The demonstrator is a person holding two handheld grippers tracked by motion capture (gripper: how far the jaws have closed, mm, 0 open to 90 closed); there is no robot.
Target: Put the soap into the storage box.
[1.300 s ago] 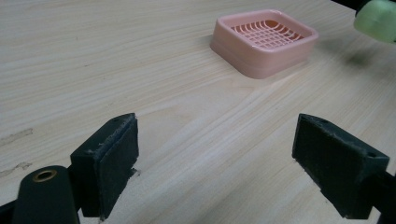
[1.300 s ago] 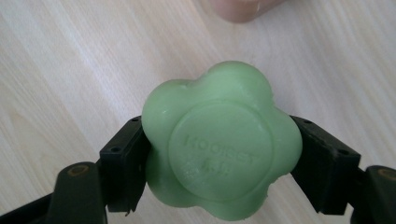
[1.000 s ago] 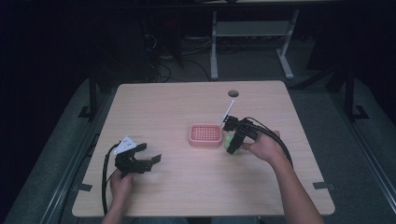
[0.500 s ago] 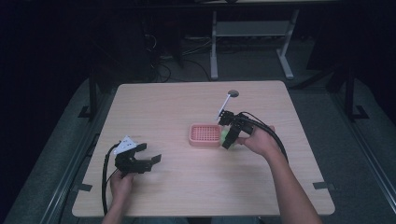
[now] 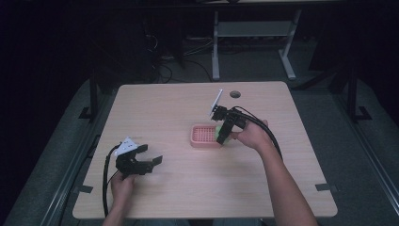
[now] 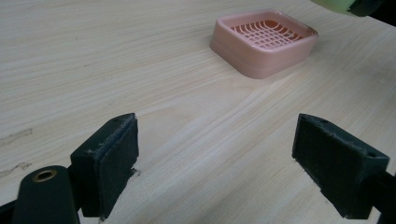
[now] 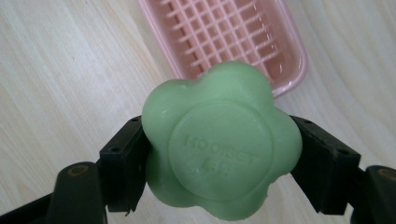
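We see raised lettering on the green soap (image 7: 222, 144), centre of the right gripper view: top line approx. "HOOISET", second line too faint to read. No other text legible anywhere.

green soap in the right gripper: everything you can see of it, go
The green soap is a flower-shaped bar with rounded lobes, matte and waxy-looking. Its flat face carries a raised round disc with embossed lettering too faint to read. The right gripper is shut on it, a black jaw pressing each side, so it hangs off the wooden table. It sits just above the near edge of the pink slotted soap dish, apparently not touching it. From the high view it shows as a green patch by the dish.
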